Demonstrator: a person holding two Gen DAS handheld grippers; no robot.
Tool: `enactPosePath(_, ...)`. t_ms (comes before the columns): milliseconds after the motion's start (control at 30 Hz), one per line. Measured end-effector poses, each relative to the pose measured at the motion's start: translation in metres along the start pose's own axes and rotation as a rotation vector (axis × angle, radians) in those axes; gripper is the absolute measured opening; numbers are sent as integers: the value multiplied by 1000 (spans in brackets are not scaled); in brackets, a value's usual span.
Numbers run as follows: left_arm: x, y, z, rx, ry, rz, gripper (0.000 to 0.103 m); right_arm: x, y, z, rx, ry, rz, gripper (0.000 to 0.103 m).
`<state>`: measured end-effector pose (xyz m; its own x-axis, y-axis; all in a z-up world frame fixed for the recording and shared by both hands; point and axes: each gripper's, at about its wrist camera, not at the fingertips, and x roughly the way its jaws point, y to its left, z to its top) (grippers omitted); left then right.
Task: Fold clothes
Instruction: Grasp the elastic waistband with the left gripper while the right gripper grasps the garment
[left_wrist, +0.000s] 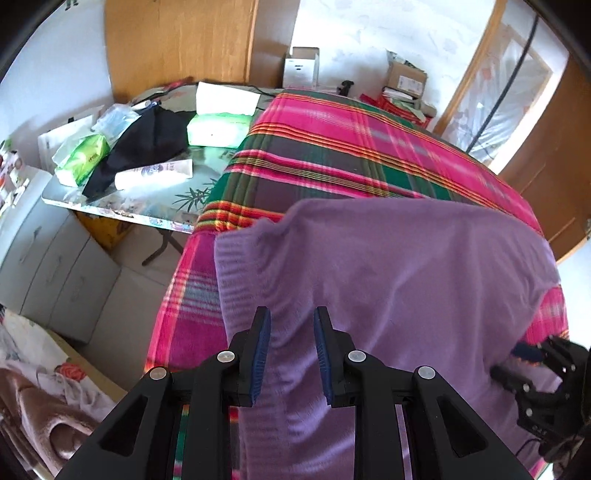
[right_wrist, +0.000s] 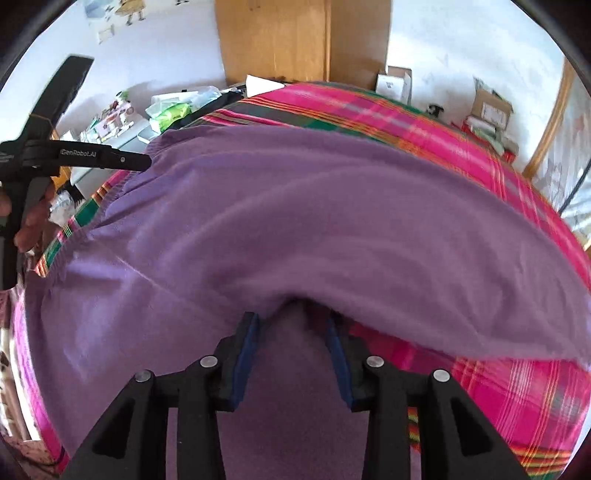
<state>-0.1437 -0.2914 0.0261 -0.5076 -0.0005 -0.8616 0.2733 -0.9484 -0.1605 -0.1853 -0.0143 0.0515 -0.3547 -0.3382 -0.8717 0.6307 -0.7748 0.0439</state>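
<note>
A bed covered in a pink, green and orange plaid blanket (left_wrist: 332, 147) carries a soft purple knit sweater (left_wrist: 406, 266), draped over its near edge. The left gripper (left_wrist: 291, 354) hangs above the sweater's ribbed edge, jaws apart. The right gripper (right_wrist: 291, 354) has its jaws apart beneath a raised fold.

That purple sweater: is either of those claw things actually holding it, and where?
Neither clearly holds the purple sweater. The left gripper has open jaws above the fabric; the right gripper is open too, straddling a raised fold at its near edge.
</note>
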Motion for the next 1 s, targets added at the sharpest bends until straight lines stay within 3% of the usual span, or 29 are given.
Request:
enactPosePath(233,-1,12,2,20,25,61,25,-18,-16,4,-49,19,8,39)
enactPosePath(333,-7,19,2,37,34,115,25,-30,-25,16,-59,-8,3,39)
enactPosePath(433,-20,26,3,42,38,125,25,-44,-29,28,-83,-34,2,39)
enactPosePath(633,-51,20,16,130,-14,181,25,-60,-32,64,-100,-139,3,39)
enactPosePath(767,-37,8,31,182,2,165,25,-50,-39,90,-90,-192,12,39)
enactPosePath(1000,-9,-11,55,270,33,137,25,4,-56,115,-119,-132,-46,39)
